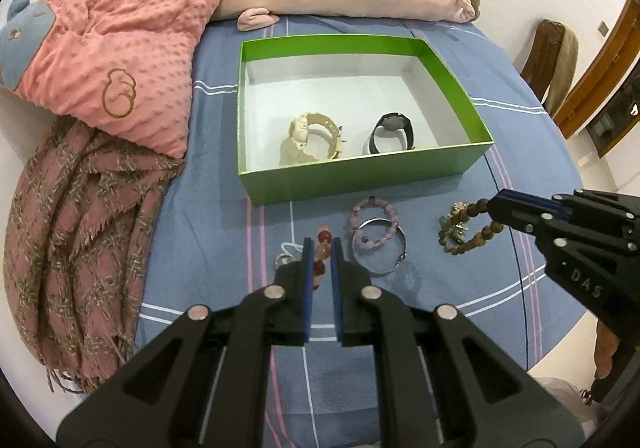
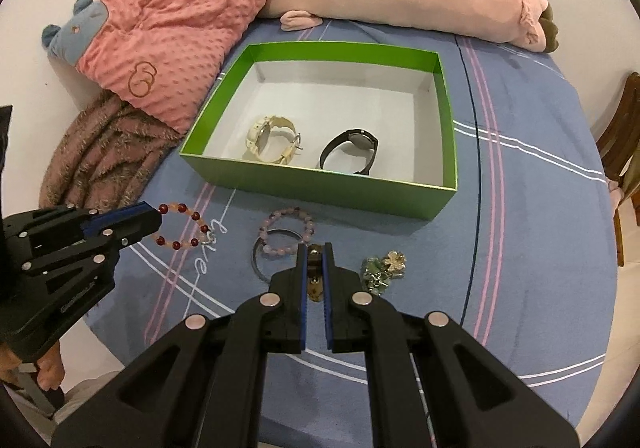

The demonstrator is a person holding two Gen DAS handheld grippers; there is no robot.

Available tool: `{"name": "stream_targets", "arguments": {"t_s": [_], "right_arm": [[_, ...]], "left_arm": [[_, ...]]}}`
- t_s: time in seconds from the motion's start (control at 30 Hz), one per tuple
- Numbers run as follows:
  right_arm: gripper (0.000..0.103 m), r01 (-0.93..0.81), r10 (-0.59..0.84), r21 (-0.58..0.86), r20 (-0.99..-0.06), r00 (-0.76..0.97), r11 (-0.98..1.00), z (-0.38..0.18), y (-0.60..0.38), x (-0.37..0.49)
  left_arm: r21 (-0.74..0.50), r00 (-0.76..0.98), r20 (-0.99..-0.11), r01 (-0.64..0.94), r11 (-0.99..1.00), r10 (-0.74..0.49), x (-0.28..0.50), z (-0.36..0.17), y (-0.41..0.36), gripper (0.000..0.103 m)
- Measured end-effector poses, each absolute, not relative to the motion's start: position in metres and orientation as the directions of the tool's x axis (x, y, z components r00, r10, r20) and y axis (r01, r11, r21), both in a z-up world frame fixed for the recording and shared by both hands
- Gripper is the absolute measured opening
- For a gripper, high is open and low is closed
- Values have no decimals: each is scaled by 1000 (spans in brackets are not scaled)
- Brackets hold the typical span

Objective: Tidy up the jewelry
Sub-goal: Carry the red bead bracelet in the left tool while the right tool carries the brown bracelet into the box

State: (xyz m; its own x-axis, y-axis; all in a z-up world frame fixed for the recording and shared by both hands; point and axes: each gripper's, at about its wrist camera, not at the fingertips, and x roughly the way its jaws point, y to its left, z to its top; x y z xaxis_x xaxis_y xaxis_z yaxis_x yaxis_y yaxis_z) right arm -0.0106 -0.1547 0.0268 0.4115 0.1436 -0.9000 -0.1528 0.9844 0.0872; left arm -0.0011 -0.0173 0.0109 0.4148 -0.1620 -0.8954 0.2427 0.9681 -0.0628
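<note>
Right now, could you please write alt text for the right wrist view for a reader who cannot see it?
The right gripper fingers are shut on a brown bead bracelet above a blue bedsheet, while the left gripper holds a red and pink bead bracelet. Beyond, a green box contains a cream watch and a black watch.

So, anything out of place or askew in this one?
Nothing damaged or spilled. Only oddity: the lilac bead bracelet lies overlapping the silver bangle rather than apart. Both watches sit in the green box; each gripper holds a bracelet.
</note>
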Motion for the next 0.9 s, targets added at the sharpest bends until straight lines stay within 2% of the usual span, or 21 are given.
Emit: {"name": "stream_targets", "arguments": {"t_s": [0.9], "right_arm": [[6, -135, 145, 101, -917, 371, 986, 13, -157, -8]], "left_arm": [[-29, 420, -897, 261, 965, -141, -3, 11, -25, 8]]}}
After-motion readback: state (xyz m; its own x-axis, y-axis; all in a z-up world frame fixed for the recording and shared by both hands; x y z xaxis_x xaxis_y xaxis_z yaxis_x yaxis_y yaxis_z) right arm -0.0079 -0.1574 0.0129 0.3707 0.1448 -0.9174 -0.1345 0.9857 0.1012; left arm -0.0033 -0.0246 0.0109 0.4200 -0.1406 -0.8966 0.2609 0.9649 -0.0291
